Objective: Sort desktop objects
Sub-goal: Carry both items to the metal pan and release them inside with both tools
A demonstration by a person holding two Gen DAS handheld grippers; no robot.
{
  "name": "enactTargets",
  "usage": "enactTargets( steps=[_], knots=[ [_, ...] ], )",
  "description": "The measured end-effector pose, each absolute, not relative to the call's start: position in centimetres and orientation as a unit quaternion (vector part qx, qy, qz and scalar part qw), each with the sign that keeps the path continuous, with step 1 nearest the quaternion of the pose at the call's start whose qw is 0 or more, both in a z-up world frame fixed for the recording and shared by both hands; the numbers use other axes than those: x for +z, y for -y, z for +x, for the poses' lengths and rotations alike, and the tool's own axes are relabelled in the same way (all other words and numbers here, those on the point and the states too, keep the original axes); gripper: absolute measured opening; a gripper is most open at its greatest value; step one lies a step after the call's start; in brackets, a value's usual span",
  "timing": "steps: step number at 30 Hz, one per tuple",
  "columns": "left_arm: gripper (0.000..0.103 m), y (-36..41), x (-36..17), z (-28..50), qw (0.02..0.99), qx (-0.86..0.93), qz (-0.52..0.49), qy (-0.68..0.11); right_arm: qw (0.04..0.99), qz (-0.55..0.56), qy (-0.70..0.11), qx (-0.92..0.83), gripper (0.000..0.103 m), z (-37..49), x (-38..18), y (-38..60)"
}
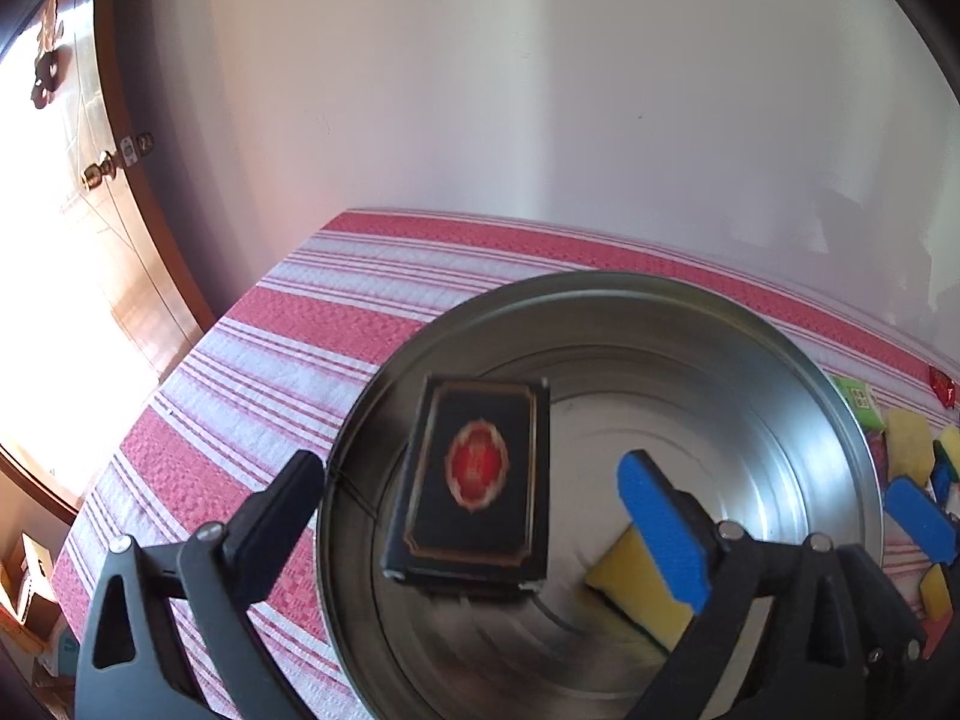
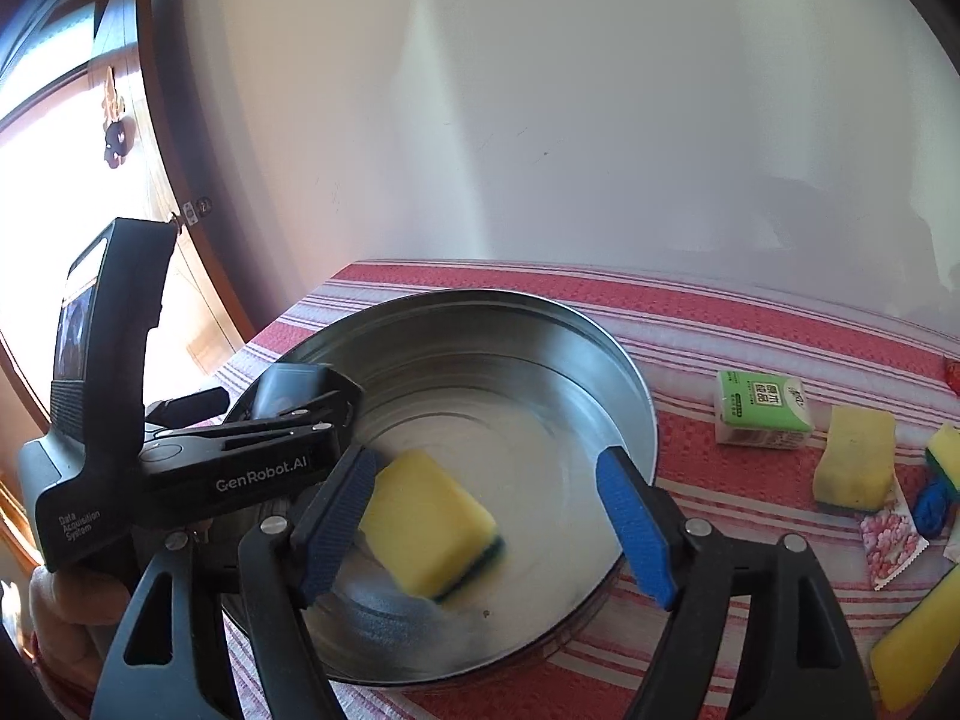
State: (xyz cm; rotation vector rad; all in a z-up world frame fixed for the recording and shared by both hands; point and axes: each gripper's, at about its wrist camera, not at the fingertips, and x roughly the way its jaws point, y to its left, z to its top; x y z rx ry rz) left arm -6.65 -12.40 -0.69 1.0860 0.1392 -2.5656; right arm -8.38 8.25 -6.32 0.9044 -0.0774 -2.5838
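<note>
Over striped cloth (image 1: 252, 360), both grippers (image 1: 474, 498) (image 2: 486, 516) tilt down, jaws apart above tin (image 2: 630, 384)

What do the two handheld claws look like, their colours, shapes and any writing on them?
Both are black plastic frames with triangular cut-outs and silver pivot bolts. The right claw has ribbed blue pads on both fingers. On the left claw one blue pad shows; the other finger looks black from this side. The left unit's body, seen from the right wrist camera, reads "GenRobot.AI" and "Data Acquisition System" in white. No cables show.

wooden door (image 1: 129, 276), white wall (image 1: 540, 90)
</note>
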Motion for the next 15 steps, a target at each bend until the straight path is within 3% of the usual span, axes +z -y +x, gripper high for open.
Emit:
enactTargets(
  steps=[15],
  knots=[
    [0.101, 8.0, 0.2, -6.2, 0.144, -0.919, 0.368, -0.014, 0.162, 0.326, 0.053, -0.930, 0.078, -7.6, -6.8, -11.9]
  ],
)
